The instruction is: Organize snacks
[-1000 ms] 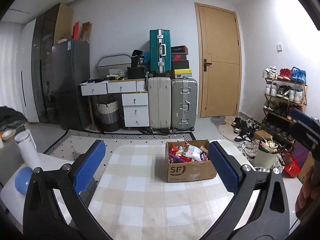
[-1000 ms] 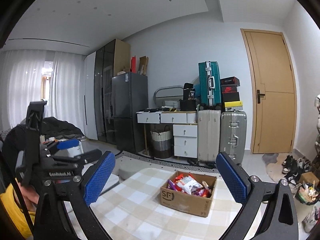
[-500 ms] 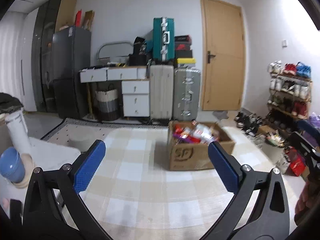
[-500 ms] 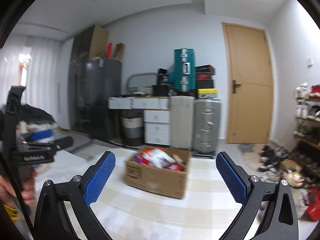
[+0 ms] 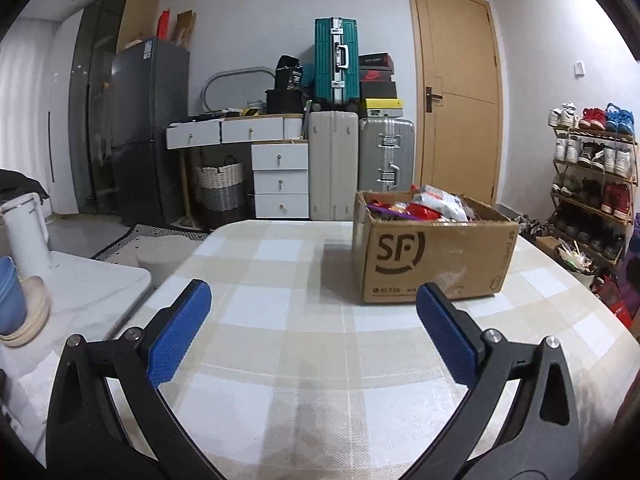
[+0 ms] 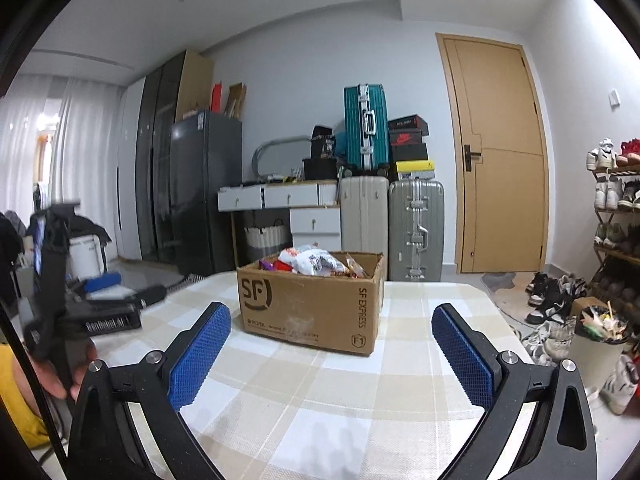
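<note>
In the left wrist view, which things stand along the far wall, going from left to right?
Dark fridge → white drawer unit → beige suitcase with the teal suitcase on top → silver suitcase → wooden door → shoe rack.

The left gripper (image 5: 312,320) hangs over a checked tablecloth (image 5: 280,352), its blue pads (image 5: 178,332) spread wide with nothing between them. Ahead and to the right a cardboard box (image 5: 432,258) marked SF stands on the cloth, heaped with snacks (image 5: 424,206). Left of the table, a blue bowl (image 5: 8,296) sits on a white counter (image 5: 92,292).
</note>
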Demonstrator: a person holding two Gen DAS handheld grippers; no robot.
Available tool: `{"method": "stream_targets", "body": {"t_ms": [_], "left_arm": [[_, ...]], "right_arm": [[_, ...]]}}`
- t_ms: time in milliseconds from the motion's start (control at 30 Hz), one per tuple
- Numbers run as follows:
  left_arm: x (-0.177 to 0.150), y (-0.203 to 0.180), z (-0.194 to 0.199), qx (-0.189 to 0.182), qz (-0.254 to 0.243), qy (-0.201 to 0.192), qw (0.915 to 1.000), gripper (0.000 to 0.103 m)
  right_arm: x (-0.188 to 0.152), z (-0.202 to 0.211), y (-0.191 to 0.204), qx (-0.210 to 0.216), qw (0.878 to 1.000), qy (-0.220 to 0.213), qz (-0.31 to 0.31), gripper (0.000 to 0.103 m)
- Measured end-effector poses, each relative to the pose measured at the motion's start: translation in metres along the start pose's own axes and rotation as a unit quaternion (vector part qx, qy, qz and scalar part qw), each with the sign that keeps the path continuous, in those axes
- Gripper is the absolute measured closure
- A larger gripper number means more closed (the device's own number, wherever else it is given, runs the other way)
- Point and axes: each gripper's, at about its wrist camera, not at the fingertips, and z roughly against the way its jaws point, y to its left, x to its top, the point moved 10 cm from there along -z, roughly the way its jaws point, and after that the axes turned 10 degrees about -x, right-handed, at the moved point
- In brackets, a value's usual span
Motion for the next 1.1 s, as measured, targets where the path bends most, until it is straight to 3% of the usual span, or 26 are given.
{"method": "stream_targets", "body": {"t_ms": [467, 767, 1100], "left_arm": [[-0.014, -0.004, -0.028, -0.028, -0.013, -0.012, 0.9995, 0.001], [-0.002, -0.004, -0.028, -0.020, -0.021, -0.015, 0.9995, 0.001], [0.000, 0.000, -0.024, -0.021, -0.017, -0.016, 0.9995, 0.001]], "right_arm": [[0.003, 0.005, 0.008, 0.002, 1.000, 0.013, 0.017, 0.001], [0.003, 0.004, -0.008, -0.029, 0.999, 0.018, -0.001, 0.001], [0.003, 0.010, -0.005, -0.017, 1.000, 0.014, -0.005, 0.001]]}}
